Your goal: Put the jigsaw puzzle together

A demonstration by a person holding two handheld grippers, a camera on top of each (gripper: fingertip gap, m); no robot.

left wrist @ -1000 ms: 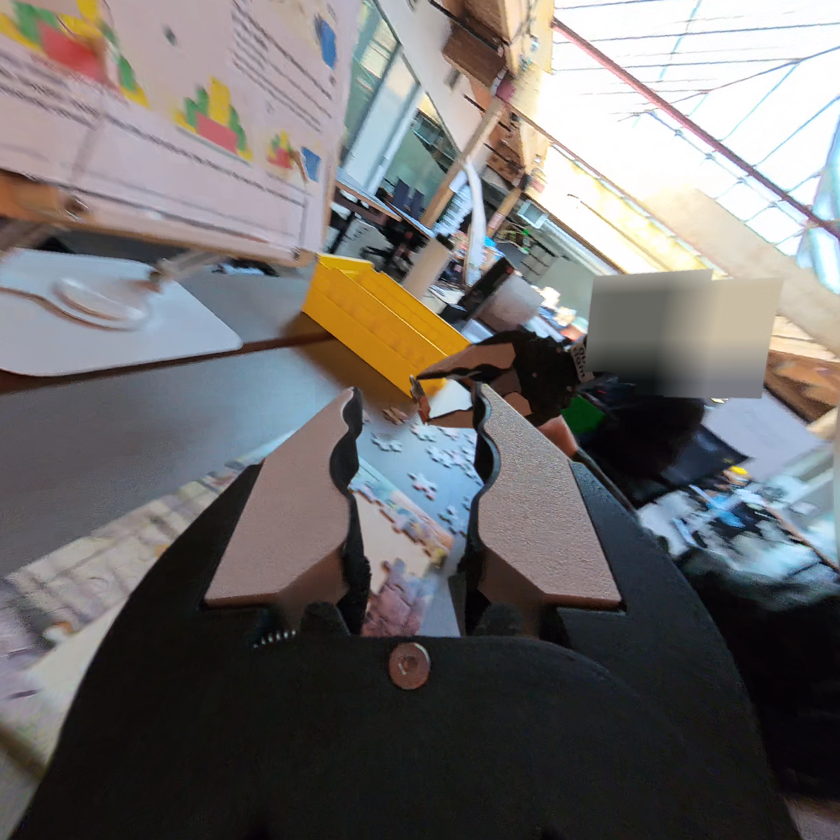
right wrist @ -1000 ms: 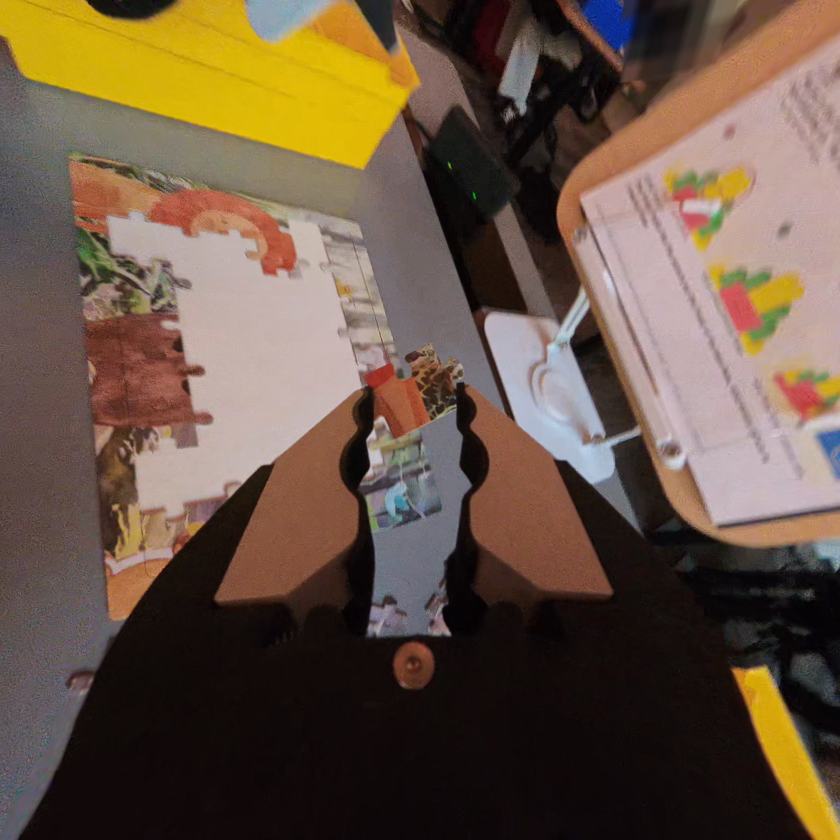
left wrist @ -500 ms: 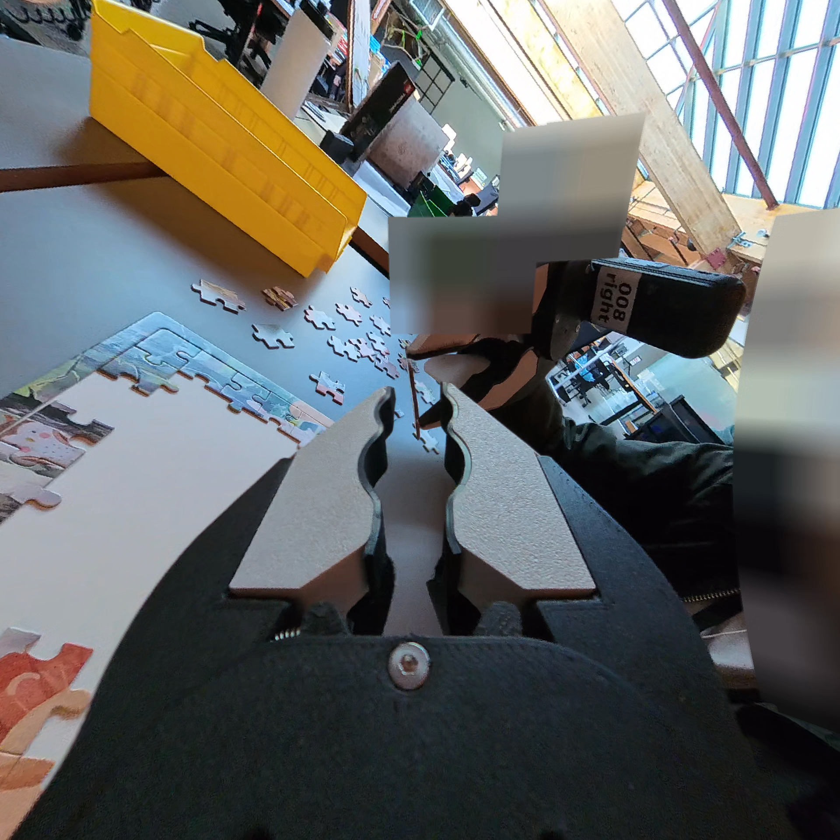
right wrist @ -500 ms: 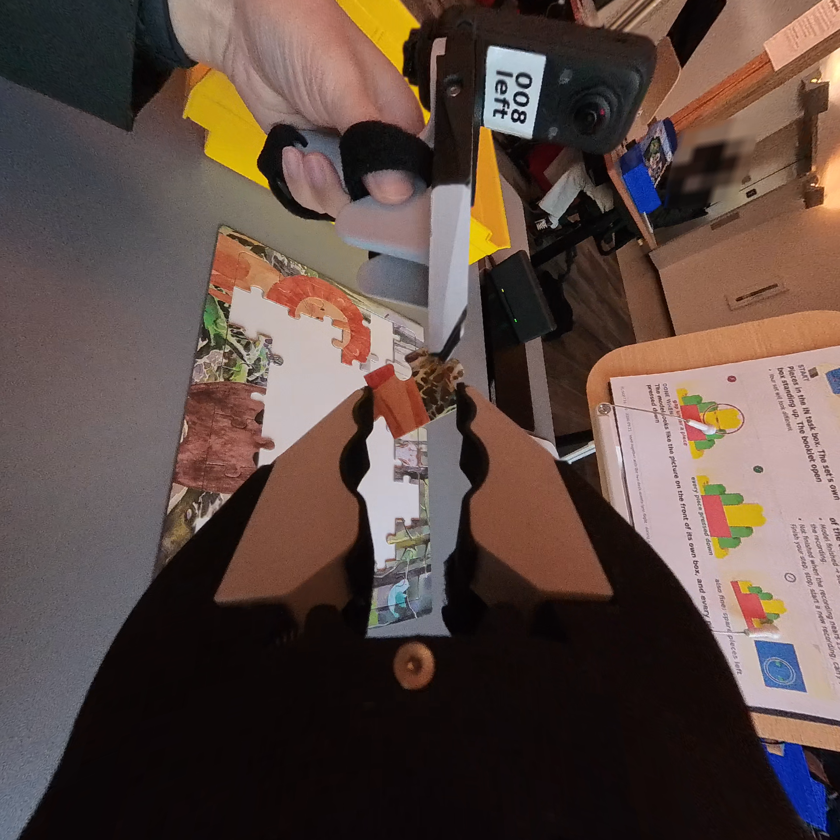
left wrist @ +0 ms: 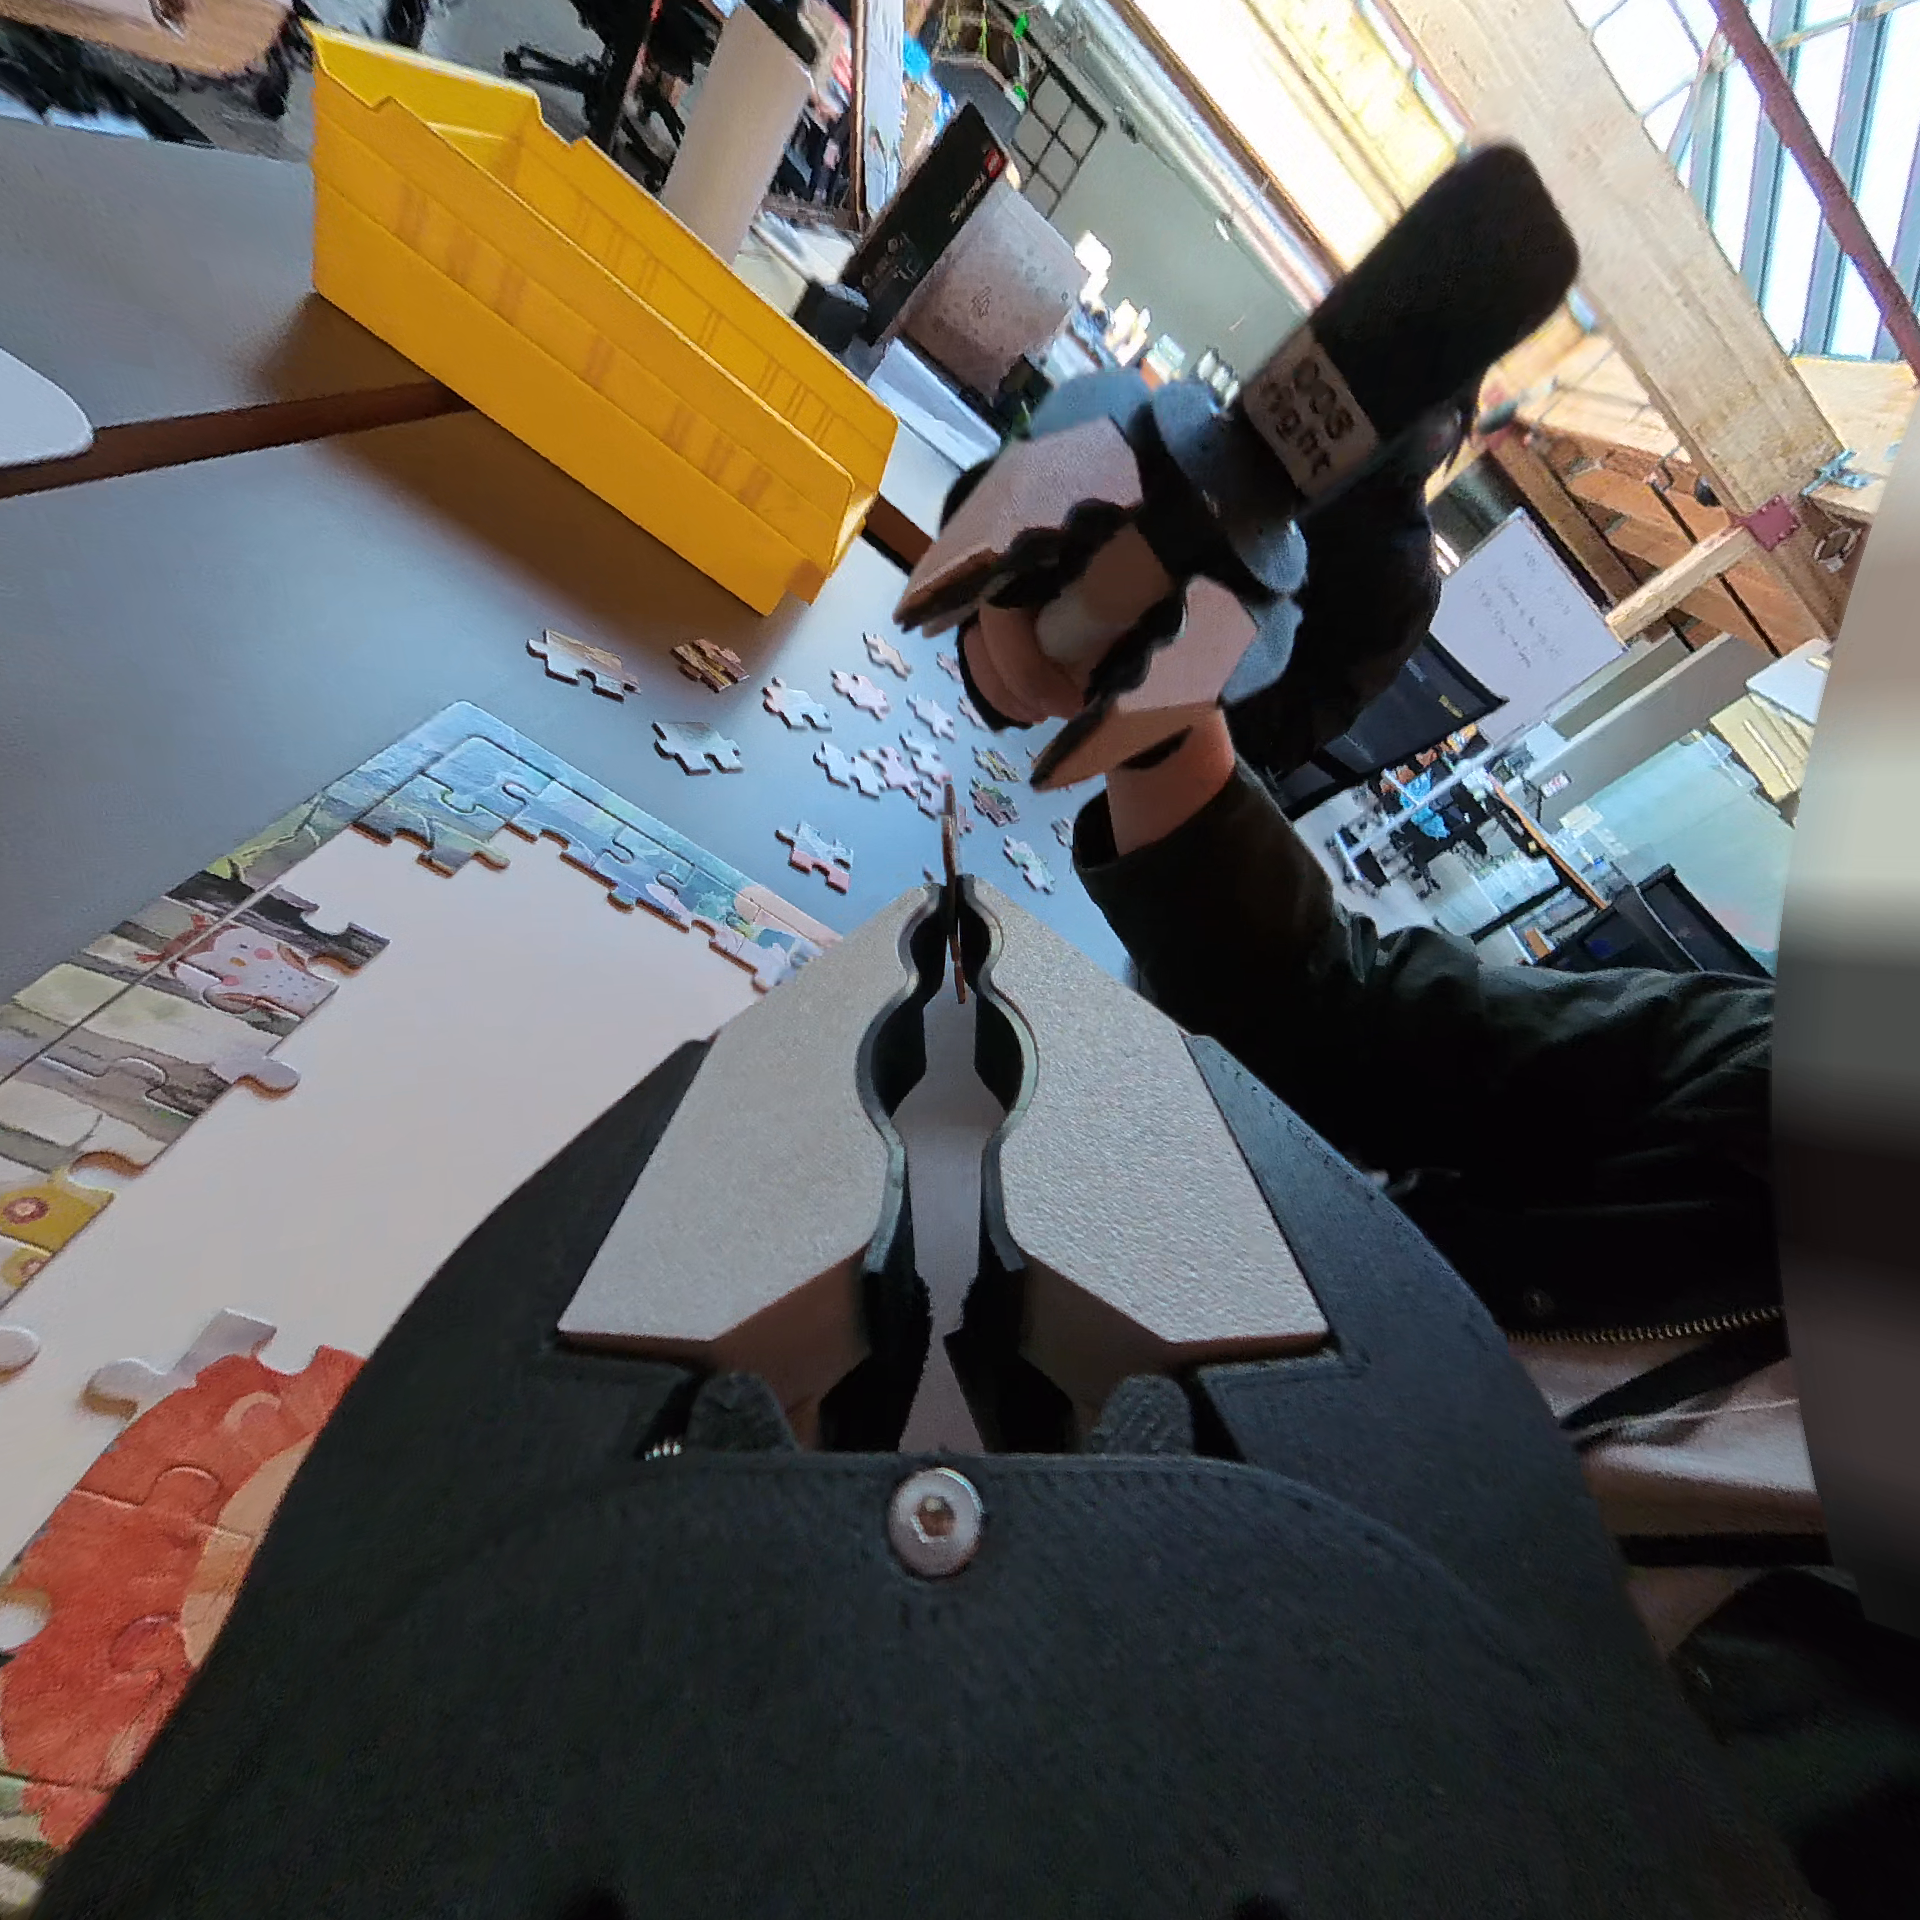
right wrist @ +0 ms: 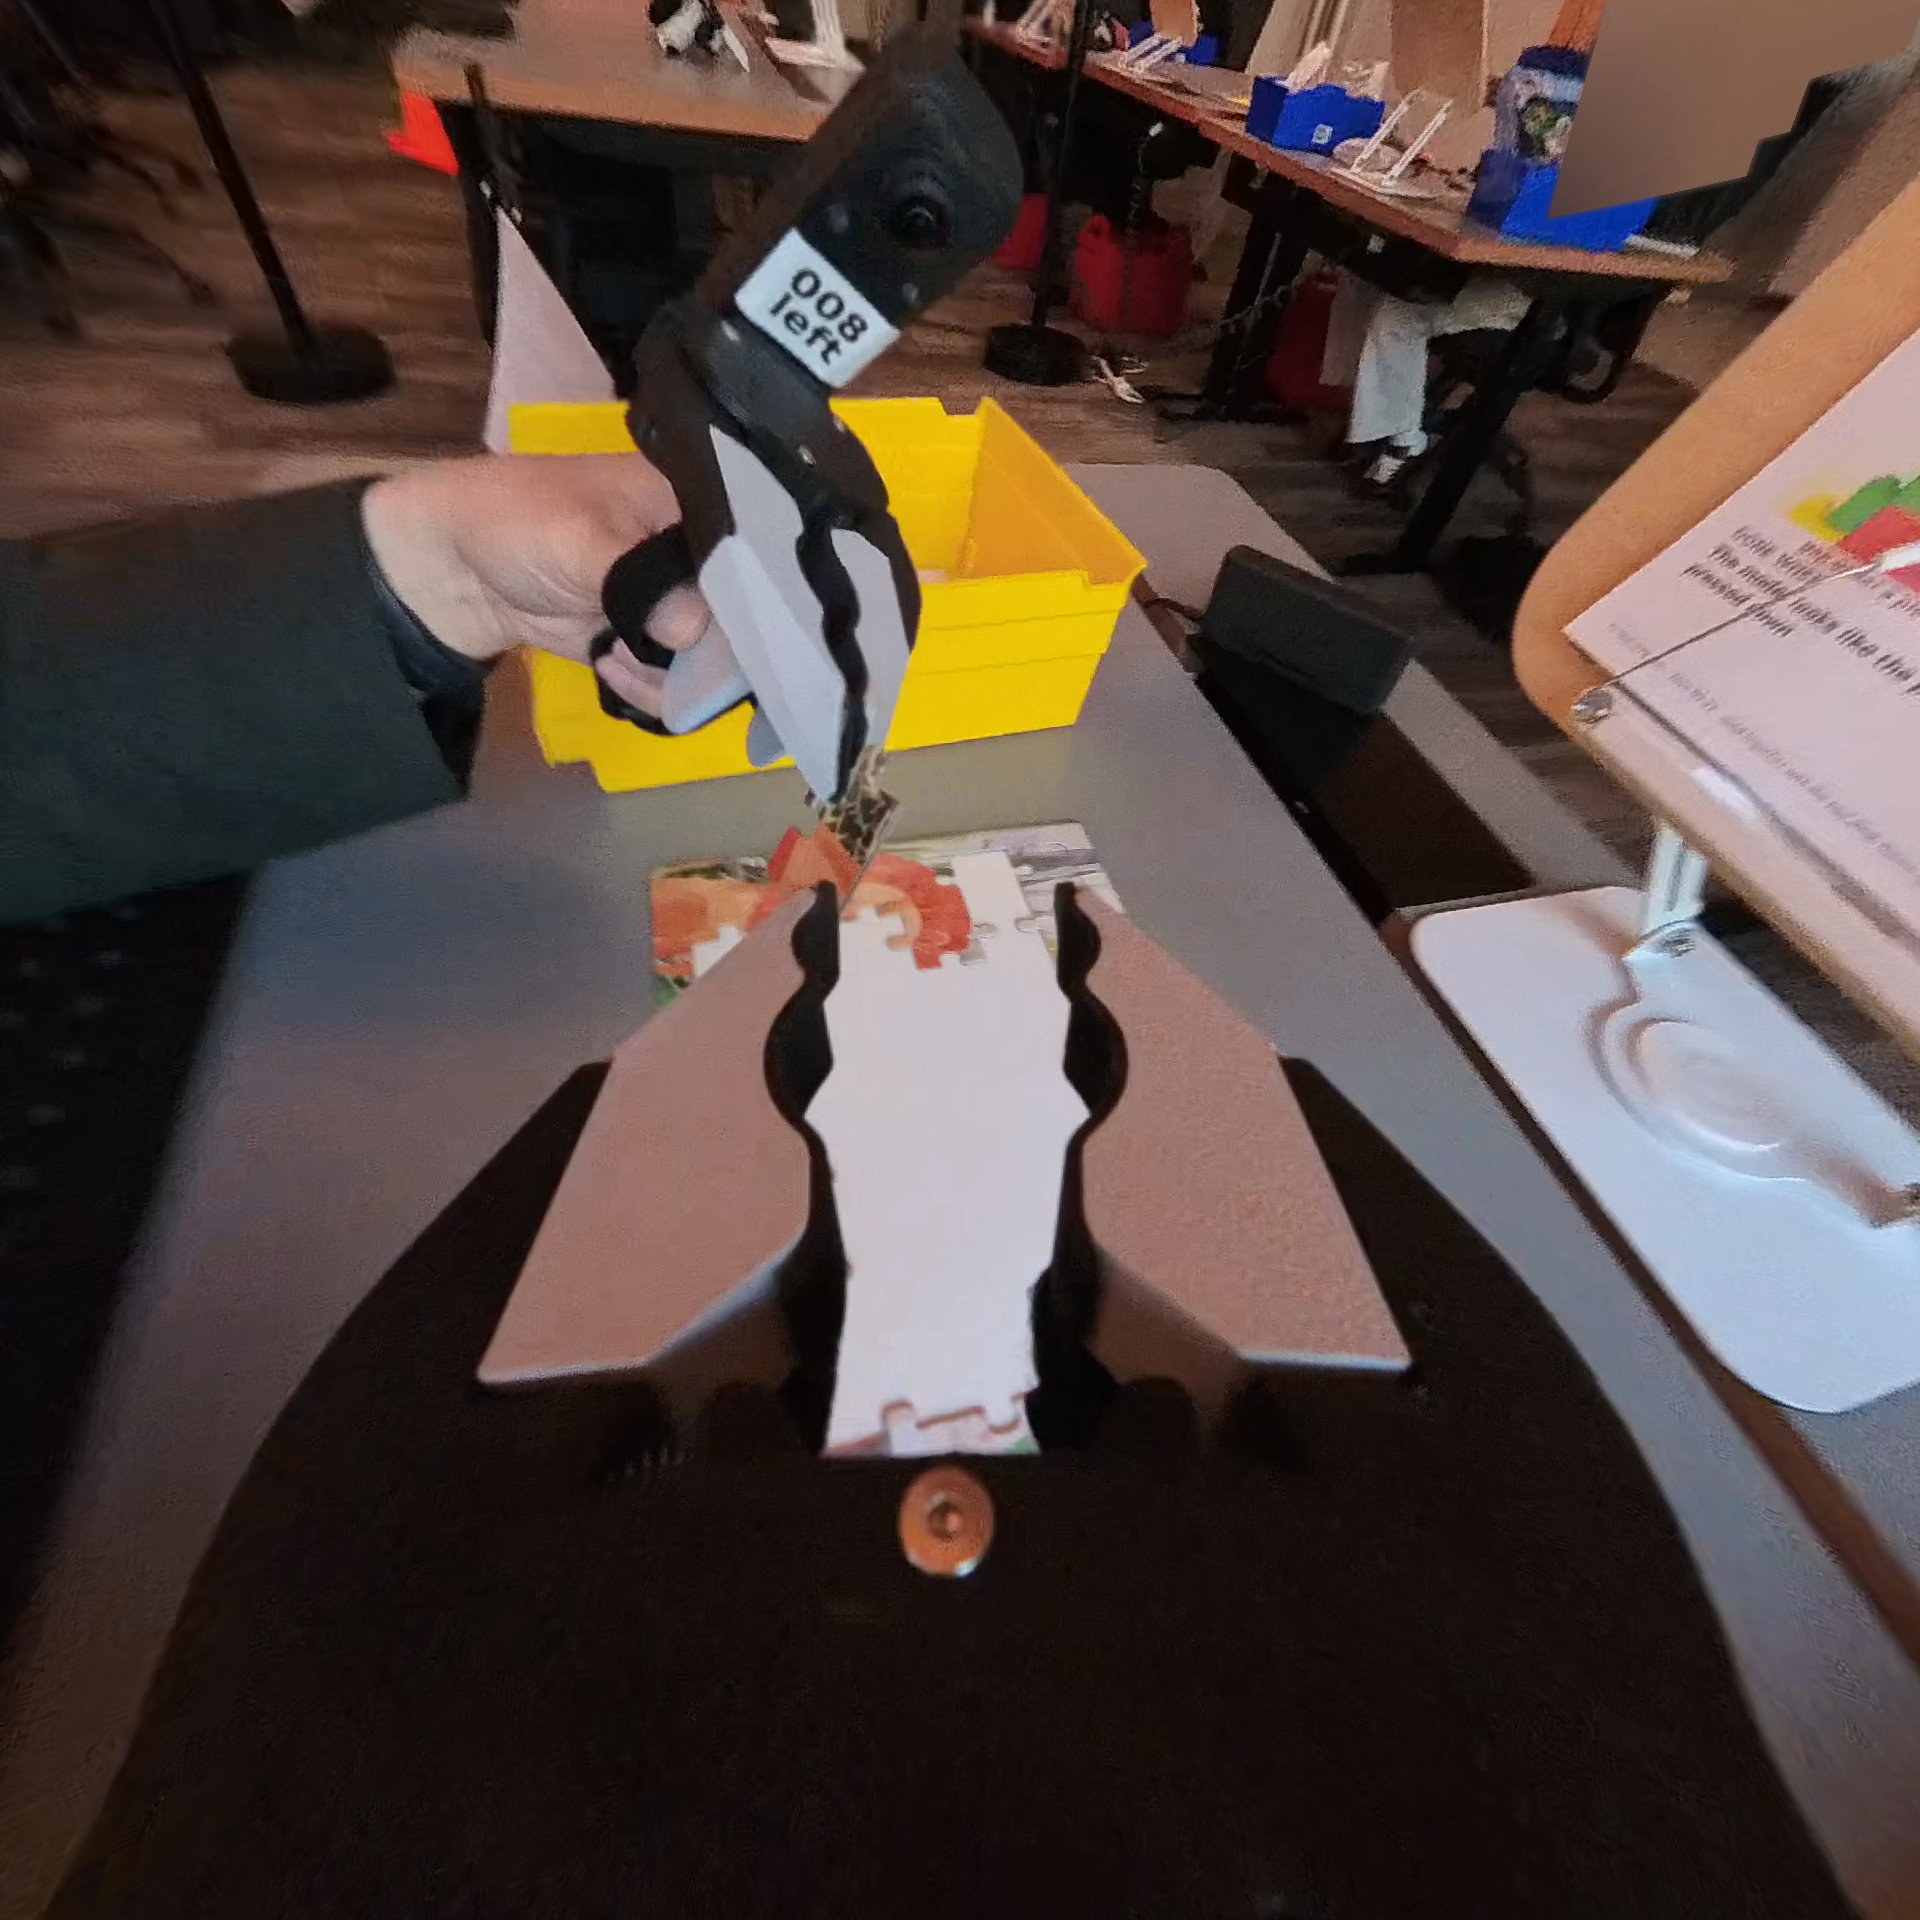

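Pinching a puzzle piece (left wrist: 951, 902) edge-on, left hand-held gripper (left wrist: 954, 896) hung above the half-built jigsaw puzzle (left wrist: 343, 1029); right hand-held gripper (right wrist: 945, 914) gaped empty.

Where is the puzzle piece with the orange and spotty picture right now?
The puzzle piece is pinched in the left gripper, held in the air above the far end of the jigsaw puzzle, in front of the yellow bin.

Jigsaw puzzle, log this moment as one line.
left hand-held gripper: shut on puzzle piece | right hand-held gripper: open, empty | puzzle: middle unfilled

Black grippers (left wrist: 951, 914), seemingly tan-faced fingers (right wrist: 686, 1143).
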